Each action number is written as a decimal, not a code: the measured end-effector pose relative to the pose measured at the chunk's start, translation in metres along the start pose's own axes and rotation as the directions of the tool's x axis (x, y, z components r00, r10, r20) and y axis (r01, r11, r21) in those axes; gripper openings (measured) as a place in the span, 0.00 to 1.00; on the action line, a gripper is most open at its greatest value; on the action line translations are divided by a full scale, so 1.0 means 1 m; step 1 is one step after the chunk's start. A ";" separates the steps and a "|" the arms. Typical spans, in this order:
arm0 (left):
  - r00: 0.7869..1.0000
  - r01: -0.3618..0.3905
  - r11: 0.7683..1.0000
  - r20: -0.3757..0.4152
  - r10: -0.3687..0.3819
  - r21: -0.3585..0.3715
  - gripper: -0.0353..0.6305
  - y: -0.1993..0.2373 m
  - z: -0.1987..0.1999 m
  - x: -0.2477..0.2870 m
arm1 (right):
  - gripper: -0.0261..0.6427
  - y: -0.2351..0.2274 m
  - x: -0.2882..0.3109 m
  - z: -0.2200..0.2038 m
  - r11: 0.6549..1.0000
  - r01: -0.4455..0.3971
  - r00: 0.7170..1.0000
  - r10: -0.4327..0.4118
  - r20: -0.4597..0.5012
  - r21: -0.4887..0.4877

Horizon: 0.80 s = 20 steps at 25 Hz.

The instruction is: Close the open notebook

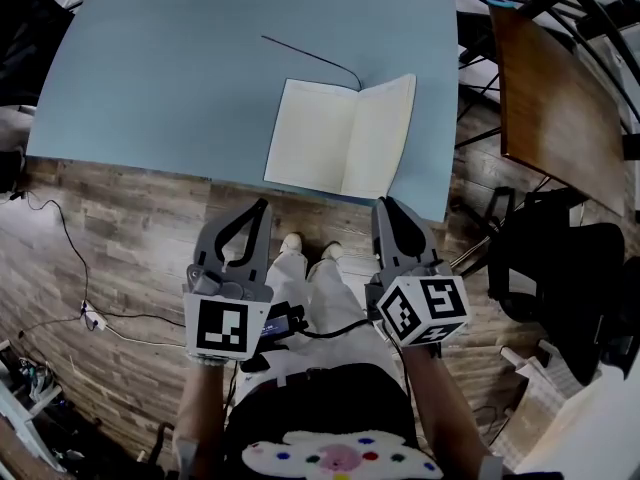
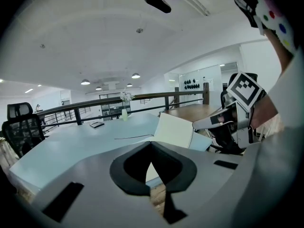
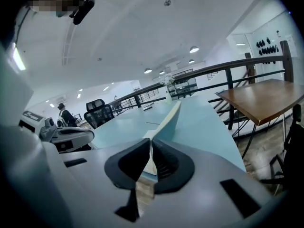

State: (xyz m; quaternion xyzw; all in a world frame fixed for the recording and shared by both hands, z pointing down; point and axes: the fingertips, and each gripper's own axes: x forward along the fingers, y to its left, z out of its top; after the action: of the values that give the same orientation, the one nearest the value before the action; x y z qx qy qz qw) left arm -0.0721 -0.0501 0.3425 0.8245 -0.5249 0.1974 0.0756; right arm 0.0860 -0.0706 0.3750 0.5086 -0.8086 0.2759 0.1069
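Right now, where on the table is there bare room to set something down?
Widest bare patch: table left of the open notebook and the thin black cord. Only slim strips between the open notebook and the table's right and near edges.

Light reaches me bright and even from ceiling lamps (image 2: 85,82) far overhead, throwing only faint, soft shadows on the table (image 1: 180,78). My head view bows strongly toward its edges. Both gripper views sit in dark round vignettes; the left gripper (image 2: 151,142) and right gripper (image 3: 150,139) blur up close.
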 end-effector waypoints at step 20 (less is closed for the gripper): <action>0.996 -0.086 0.996 -0.004 0.085 -0.034 0.07 0.035 -0.011 -0.017 | 0.11 0.059 0.037 -0.004 0.978 -0.165 0.984 0.155 -0.084 -0.127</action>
State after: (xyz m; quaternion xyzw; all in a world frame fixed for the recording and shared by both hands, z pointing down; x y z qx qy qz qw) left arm -0.1124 -0.0478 0.3429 0.7996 -0.5629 0.1924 0.0821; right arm 0.0162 -0.0768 0.3755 0.4230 -0.8591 0.2474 0.1478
